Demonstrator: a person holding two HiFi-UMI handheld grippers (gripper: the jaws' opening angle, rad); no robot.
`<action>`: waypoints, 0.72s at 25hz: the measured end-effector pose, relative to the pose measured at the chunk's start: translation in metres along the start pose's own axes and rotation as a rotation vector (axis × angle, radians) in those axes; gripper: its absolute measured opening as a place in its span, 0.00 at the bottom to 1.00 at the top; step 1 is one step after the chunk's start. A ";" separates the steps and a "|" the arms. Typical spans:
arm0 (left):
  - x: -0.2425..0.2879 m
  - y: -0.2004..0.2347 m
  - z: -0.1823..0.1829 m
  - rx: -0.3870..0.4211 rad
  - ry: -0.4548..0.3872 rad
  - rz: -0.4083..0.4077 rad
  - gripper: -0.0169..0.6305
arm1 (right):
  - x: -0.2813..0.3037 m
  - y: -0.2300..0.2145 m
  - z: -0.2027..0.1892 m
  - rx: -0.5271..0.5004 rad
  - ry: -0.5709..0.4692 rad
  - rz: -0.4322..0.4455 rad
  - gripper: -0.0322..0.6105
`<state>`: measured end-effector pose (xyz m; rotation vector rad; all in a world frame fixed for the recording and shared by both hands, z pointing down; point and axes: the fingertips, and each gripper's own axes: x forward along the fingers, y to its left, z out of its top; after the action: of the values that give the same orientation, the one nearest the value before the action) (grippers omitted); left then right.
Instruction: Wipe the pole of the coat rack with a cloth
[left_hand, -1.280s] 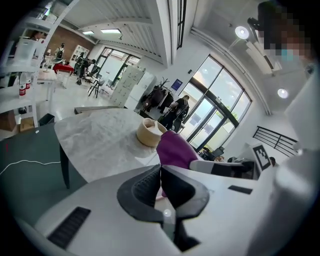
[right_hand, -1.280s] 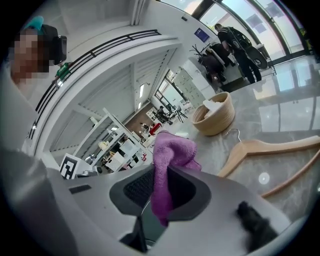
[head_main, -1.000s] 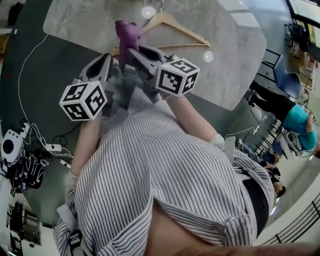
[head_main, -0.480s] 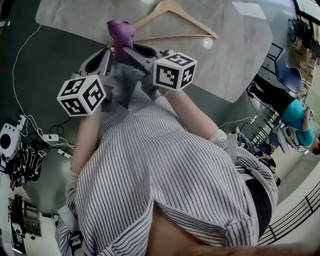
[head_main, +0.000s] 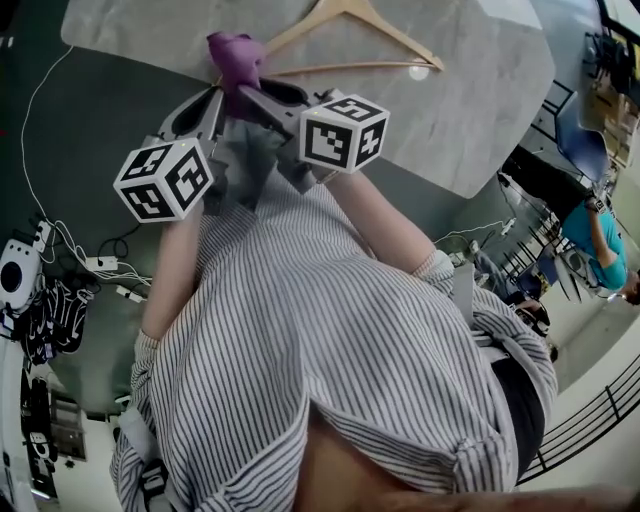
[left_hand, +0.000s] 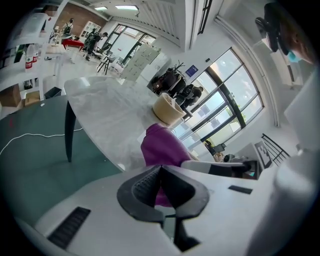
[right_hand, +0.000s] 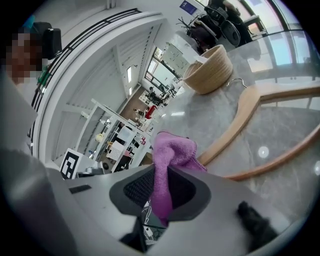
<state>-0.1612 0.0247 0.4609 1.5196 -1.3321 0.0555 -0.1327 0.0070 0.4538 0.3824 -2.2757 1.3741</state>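
Purple terry, the cloth (right_hand: 172, 147) is pinched between the jaws of the right gripper (right_hand: 162, 169). Its bunched end pokes past the tips at lower centre of the right gripper view. The left gripper (left_hand: 161, 168) has its jaws pressed together on nothing. Beyond them a wooden hanger (right_hand: 247, 112) and a wicker basket (right_hand: 210, 70) lie on the marble table (head_main: 470, 90). No coat rack pole shows in any view. To wipe well, I judge, keep that pinch firm, find the pole, and lay the free fold flat against it.
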 end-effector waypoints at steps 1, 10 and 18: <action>0.001 -0.001 0.001 0.001 0.002 -0.001 0.05 | 0.000 -0.001 0.000 0.010 0.001 0.001 0.17; 0.005 0.003 0.006 0.038 0.026 0.015 0.05 | 0.002 -0.005 -0.002 0.021 -0.009 -0.033 0.17; 0.007 0.007 0.011 0.071 0.060 0.010 0.05 | 0.002 -0.005 -0.003 0.049 -0.035 -0.068 0.17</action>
<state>-0.1702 0.0134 0.4648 1.5588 -1.3018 0.1556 -0.1311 0.0071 0.4594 0.4990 -2.2391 1.4016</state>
